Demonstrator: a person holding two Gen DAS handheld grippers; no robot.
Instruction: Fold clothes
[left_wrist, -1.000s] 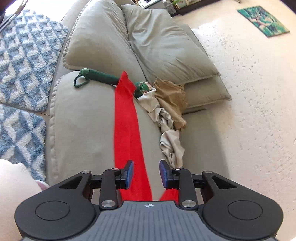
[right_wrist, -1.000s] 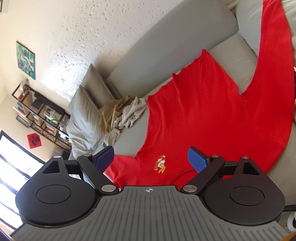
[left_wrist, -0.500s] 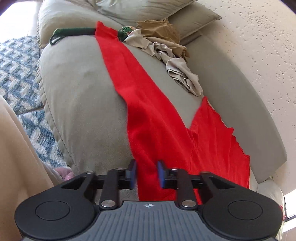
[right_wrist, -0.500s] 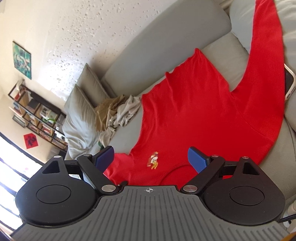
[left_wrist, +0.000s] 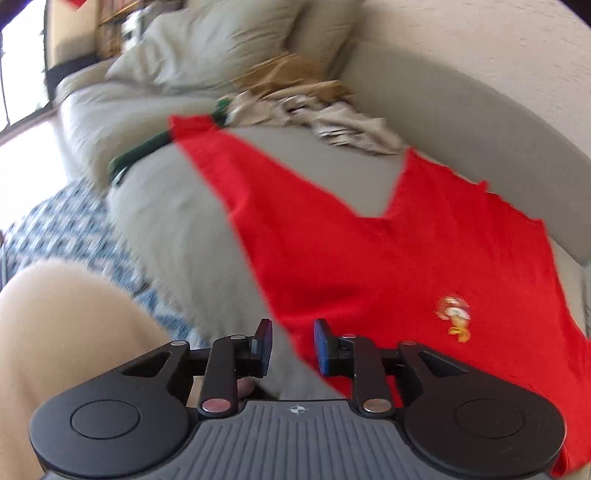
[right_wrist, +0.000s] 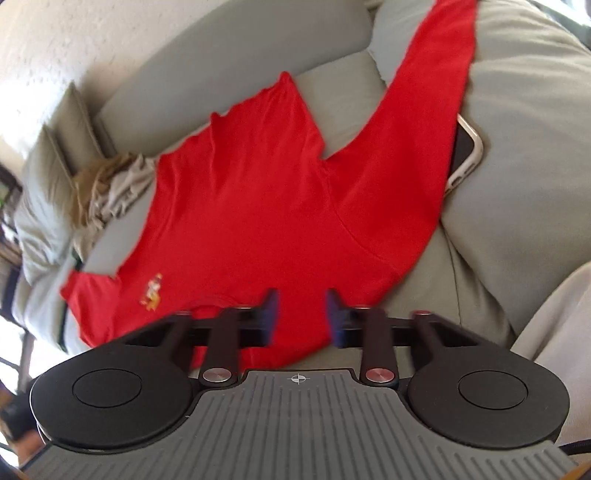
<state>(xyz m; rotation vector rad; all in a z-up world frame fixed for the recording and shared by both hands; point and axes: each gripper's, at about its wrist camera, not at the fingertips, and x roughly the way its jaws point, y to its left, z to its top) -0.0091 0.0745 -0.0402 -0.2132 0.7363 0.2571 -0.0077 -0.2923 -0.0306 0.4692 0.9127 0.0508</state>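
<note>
A red long-sleeved shirt (left_wrist: 369, 251) with a small chest logo lies spread flat on the grey sofa seat (left_wrist: 177, 221), sleeves out to both sides. It also fills the right wrist view (right_wrist: 258, 206). My left gripper (left_wrist: 292, 343) is open with a narrow gap, at the shirt's near edge by the left shoulder, holding nothing. My right gripper (right_wrist: 302, 312) is open with a narrow gap, just over the shirt's near edge by the right shoulder and collar, holding nothing.
A pile of beige and tan clothes (left_wrist: 314, 107) lies at the far end by the sofa cushions (left_wrist: 221, 48). A green item (left_wrist: 140, 155) lies under the left sleeve tip. A phone (right_wrist: 465, 155) lies partly under the right sleeve. A blue patterned rug (left_wrist: 70, 225) covers the floor. A leg (left_wrist: 66, 332) stands at the left.
The left gripper swung right along the sleeve toward the shirt's body. The right gripper's jaws narrowed from wide open and it moved closer to the shirt's near edge.
</note>
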